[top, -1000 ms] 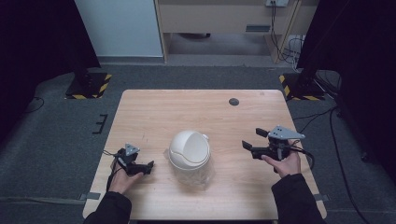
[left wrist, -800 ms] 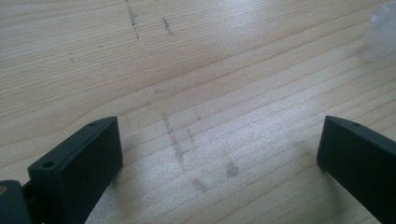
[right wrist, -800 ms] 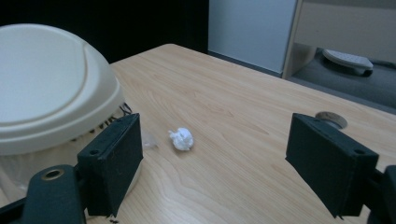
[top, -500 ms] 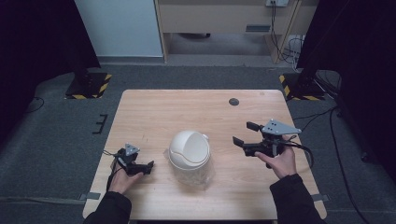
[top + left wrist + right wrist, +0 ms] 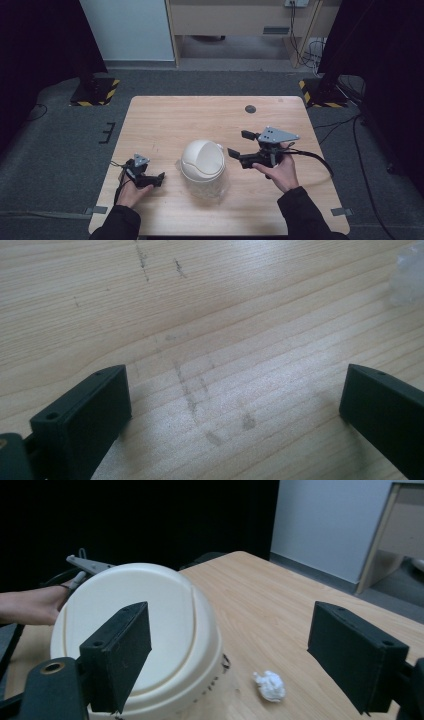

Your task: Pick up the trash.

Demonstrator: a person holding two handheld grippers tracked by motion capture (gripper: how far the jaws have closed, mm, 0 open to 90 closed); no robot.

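Jaws spread, your right gripper [image 5: 241, 145] faced the white bin [image 5: 202, 161] as if to grasp; your left gripper [image 5: 156, 178] idled agape on the surface [image 5: 165, 120]

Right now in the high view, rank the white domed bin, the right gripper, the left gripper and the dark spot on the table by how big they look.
1. White domed bin
2. Right gripper
3. Left gripper
4. Dark spot, smallest, though it lies farthest from the camera

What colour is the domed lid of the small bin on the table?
Cream white; the lid shows best in the right gripper view.
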